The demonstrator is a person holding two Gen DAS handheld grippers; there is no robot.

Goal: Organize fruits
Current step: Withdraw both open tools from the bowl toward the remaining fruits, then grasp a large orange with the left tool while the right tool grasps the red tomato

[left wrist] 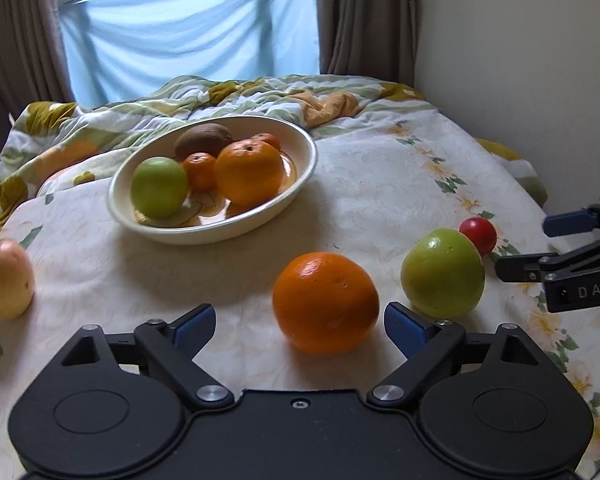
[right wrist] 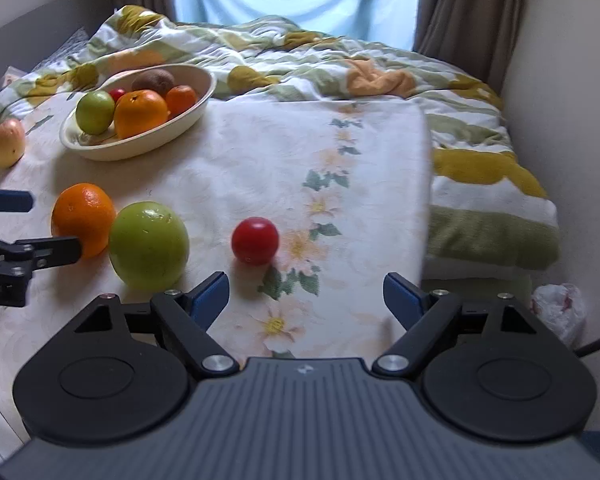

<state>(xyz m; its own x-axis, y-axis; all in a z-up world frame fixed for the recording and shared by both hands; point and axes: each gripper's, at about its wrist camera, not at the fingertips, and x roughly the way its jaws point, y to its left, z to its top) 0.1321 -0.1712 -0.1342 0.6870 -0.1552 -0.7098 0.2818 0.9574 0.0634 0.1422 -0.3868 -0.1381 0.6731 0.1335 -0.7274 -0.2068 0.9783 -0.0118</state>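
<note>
We have the bed sheet (right wrist: 260,152) as the work surface, floral, soft, so fruit can roll on it. Bowl (left wrist: 300,196) sits well ahead of both sets of jaws, already holding a green apple, a big orange, small oranges and a kiwi.

Loose fruit, big to small: the orange (left wrist: 326,302) lies just ahead of the left gripper (left wrist: 300,326), partly between its fingertips but nearer the right-hand one, no contact. The green apple (left wrist: 442,274) is just outside that same fingertip, near the orange, gap between them unclear. A pale apple (left wrist: 4,278) is far out past the left-hand finger. The small red fruit (right wrist: 255,240) sits ahead of the right gripper (right wrist: 306,294), toward its left-hand finger.

Jaws: both sets stand wide apart, nothing clamped.

We judge the step as reaching in for pickups, orange on the left, red fruit on the right. To do it well we should shift the left jaws sideways so the orange centres, push in until the pads pass its widest part, and keep the outer finger from nudging the green apple. On the right, we come lower and centre before closing, since the small round fruit would likely squirt away.
</note>
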